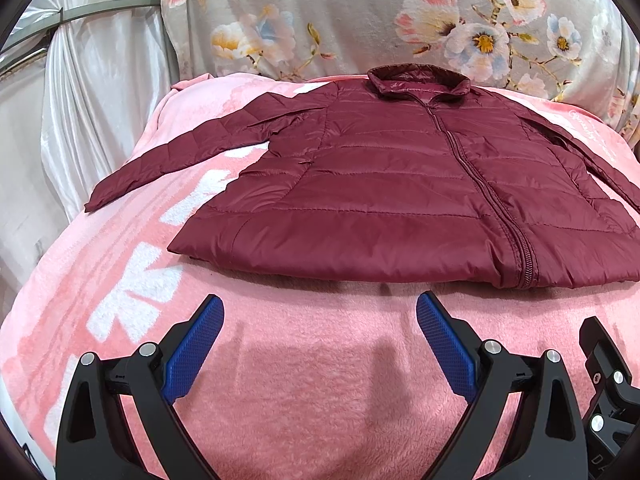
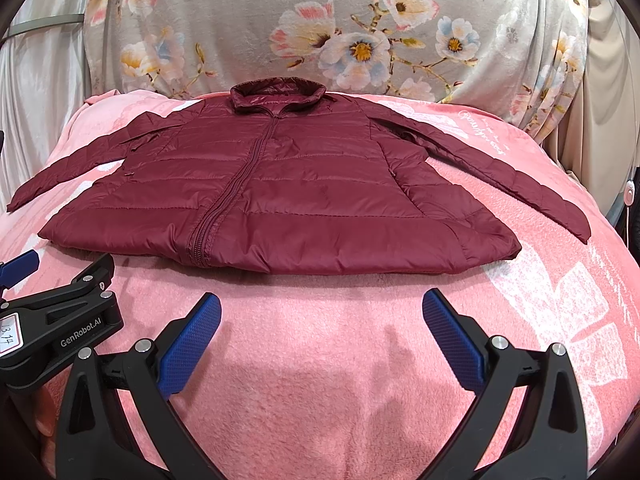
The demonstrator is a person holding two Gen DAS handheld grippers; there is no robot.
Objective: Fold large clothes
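Note:
A dark red quilted jacket (image 1: 380,184) (image 2: 280,200) lies flat and zipped on a pink blanket (image 1: 320,380) (image 2: 320,380), collar at the far side, hem toward me, both sleeves spread outward. My left gripper (image 1: 320,312) stands open just short of the hem, left of the zipper, with nothing between its blue pads (image 1: 196,348). My right gripper (image 2: 322,312) is open too, hovering before the hem right of the zipper. In the right wrist view the left gripper's body (image 2: 60,320) shows at the left edge.
A grey floral cloth (image 1: 360,20) (image 2: 340,32) rises behind the jacket. White satin drapery (image 1: 92,80) and a metal rail hang at the left. At the right edge a small white device (image 2: 630,194) sits beside the blanket.

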